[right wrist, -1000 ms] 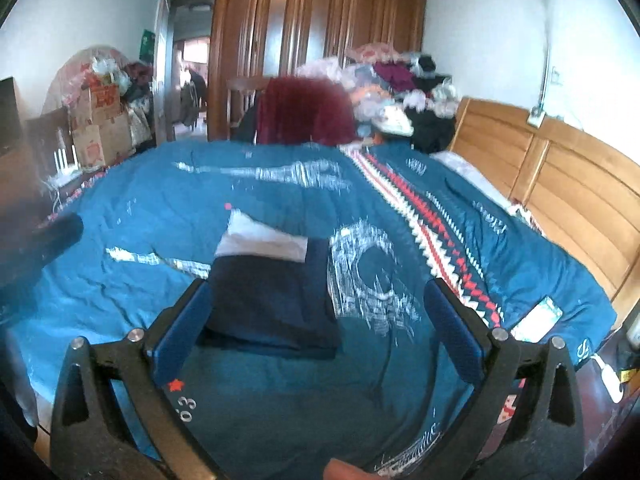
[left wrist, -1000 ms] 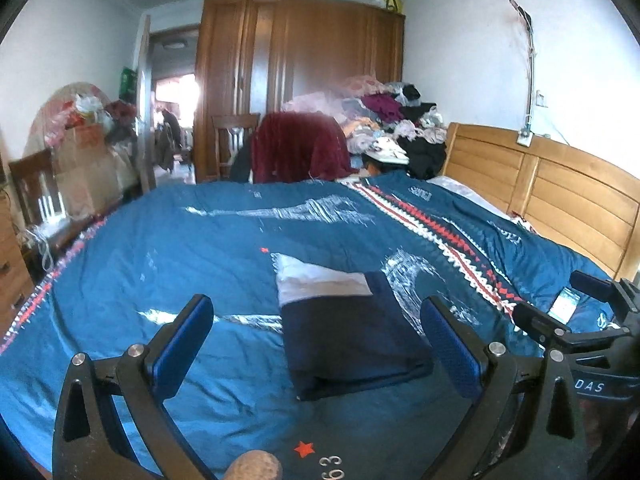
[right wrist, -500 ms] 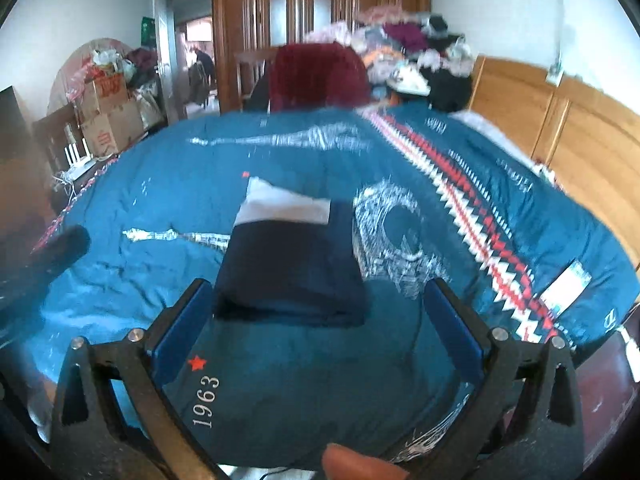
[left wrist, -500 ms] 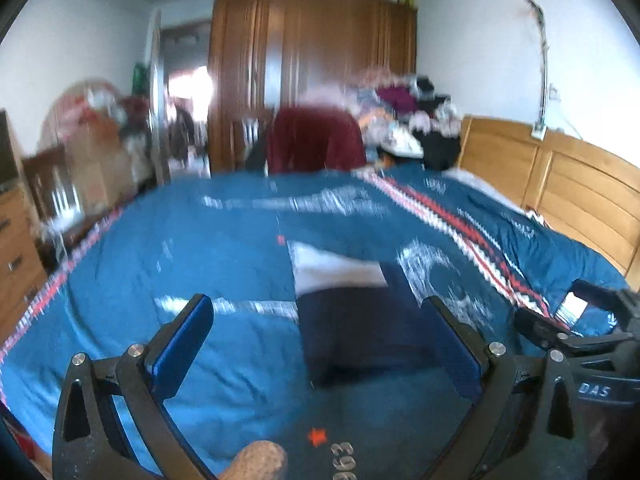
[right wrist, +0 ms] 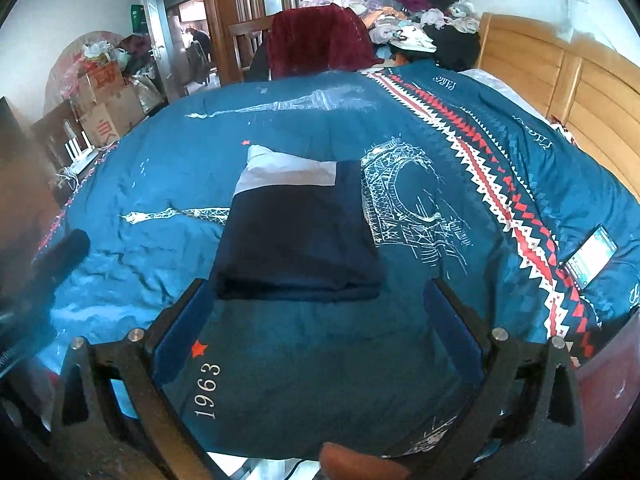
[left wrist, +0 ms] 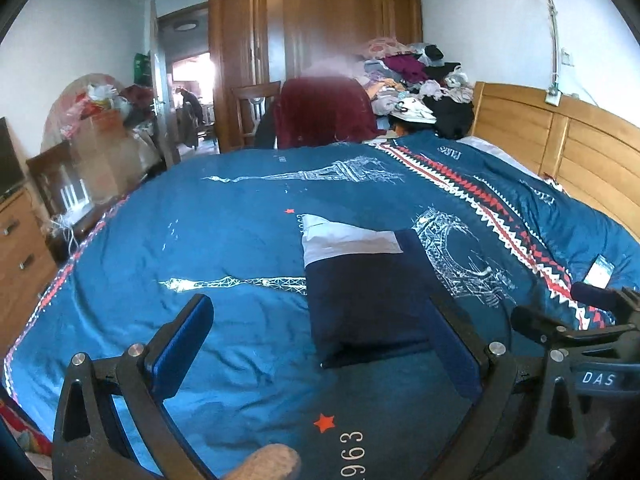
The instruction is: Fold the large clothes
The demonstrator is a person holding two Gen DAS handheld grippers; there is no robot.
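A dark navy garment (left wrist: 360,300) (right wrist: 296,236) lies folded into a neat rectangle on the blue bedspread (left wrist: 224,240) (right wrist: 304,360), with a white band at its far end. My left gripper (left wrist: 320,340) hangs open above the near edge of the bed, its right finger in front of the garment's near right corner. My right gripper (right wrist: 316,320) is open too, just short of the garment's near edge, holding nothing. Its black frame shows at the right edge of the left wrist view.
A phone (right wrist: 592,258) (left wrist: 599,270) lies on the bedspread at the right. A wooden headboard (left wrist: 560,148) runs along the right side. Behind the bed stand a chair draped in maroon cloth (left wrist: 324,112), a clothes pile (left wrist: 412,76) and a wardrobe (left wrist: 316,40). Boxes (right wrist: 104,108) crowd the left.
Both grippers stayed open and empty. The right wrist view has tilted down and pulled back, showing more of the bed's near edge. The folded garment has not moved.
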